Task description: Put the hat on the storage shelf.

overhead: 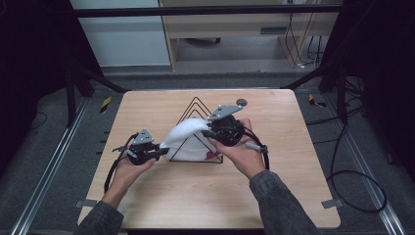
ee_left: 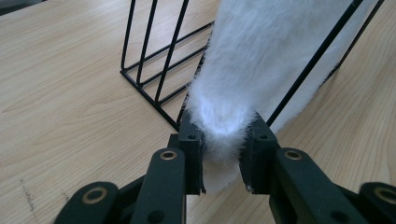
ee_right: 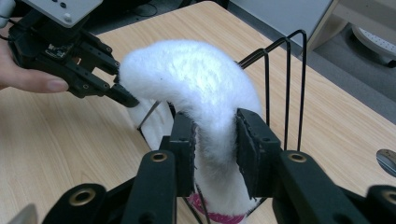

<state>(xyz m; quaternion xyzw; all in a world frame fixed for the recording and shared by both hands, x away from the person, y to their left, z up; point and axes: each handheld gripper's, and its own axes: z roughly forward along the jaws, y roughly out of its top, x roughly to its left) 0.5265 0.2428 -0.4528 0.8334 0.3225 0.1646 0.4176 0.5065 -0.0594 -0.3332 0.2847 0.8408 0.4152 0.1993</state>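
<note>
Both jaws pinch the white fuzzy sock (overhead: 188, 131), arched between grippers.

The tabletop (overhead: 205, 196) is bare wood across the lower part of the high view, along its left edge and over its right third; a claw can pass freely there. Frame centre is obstructed by a black wire rack (overhead: 195, 105) of nested triangular rods standing upright on the wood. A white fluffy cloth (overhead: 188, 132) drapes over the rack and spans between the left claw (overhead: 159, 152) and the right claw (overhead: 209, 133), closing the passage between them. Both hands and their trailing cables occupy the zone just below the rack. A small round dark object (overhead: 241, 102) lies near the far edge, upper centre-right, apart from the rack.
</note>
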